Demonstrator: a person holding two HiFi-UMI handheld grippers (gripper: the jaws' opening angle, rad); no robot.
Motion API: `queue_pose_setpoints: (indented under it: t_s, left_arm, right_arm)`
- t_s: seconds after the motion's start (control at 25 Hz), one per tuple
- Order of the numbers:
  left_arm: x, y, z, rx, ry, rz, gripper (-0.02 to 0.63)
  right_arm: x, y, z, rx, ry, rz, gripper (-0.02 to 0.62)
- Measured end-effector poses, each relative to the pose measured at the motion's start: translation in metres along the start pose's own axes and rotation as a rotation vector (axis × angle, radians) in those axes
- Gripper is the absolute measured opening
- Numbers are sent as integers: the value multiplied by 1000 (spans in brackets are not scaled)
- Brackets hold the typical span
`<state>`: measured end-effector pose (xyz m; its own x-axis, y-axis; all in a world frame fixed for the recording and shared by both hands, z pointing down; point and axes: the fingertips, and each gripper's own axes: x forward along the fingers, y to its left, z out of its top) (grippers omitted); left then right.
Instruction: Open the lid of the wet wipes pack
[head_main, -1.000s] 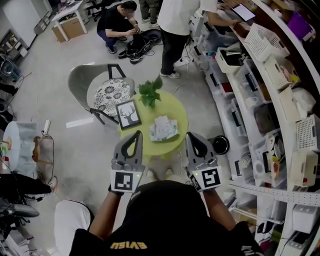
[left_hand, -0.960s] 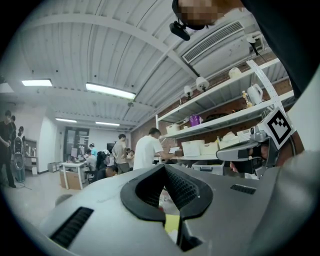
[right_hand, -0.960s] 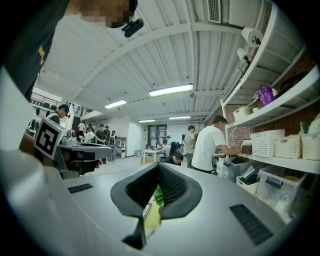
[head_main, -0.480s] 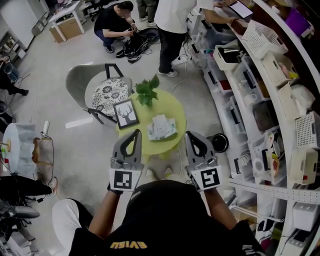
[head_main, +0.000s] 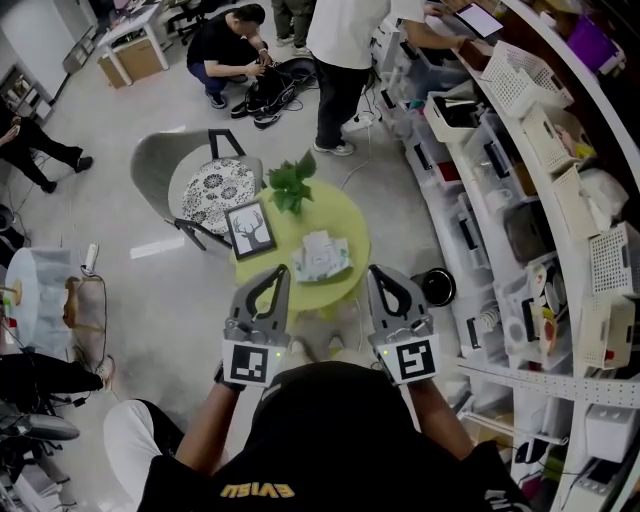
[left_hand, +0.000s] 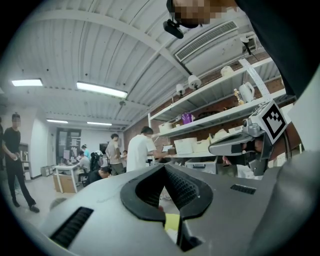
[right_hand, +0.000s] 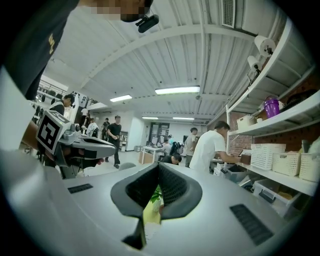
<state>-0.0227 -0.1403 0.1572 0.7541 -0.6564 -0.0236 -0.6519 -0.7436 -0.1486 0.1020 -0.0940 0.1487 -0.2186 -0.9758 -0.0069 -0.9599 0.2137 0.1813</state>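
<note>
Head view looks steeply down onto the distant table (head_main: 350, 225); both gripper views face level, sharing the shelves (left_hand: 220, 116).

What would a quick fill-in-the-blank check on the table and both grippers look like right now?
The wet wipes pack lies on a yellow-green table whose top is ____ in shape.
The framed picture on the same table shows a ____.
The left gripper and the right gripper both have their jaws ____.
Neither gripper touches the pack; each holds ____.
Missing words: round; deer; shut; nothing.
</note>
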Motion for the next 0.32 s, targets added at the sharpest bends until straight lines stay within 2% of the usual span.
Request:
queue_pose_setpoints:
  t_s: [0.04,0.16,0.32]
  left_arm:
    - [-1,-3,0,22,5,-13,17]
    - [-2,-15,-6,184,72,-83,17]
    - [-1,-37,-16,263,126,-138,17]
  right_arm:
    - [0,2,1,-16,-3,2,2]
    - [-2,7,3,-41,-9,15,2]
    - [-7,10,2,-34,4,29,2]
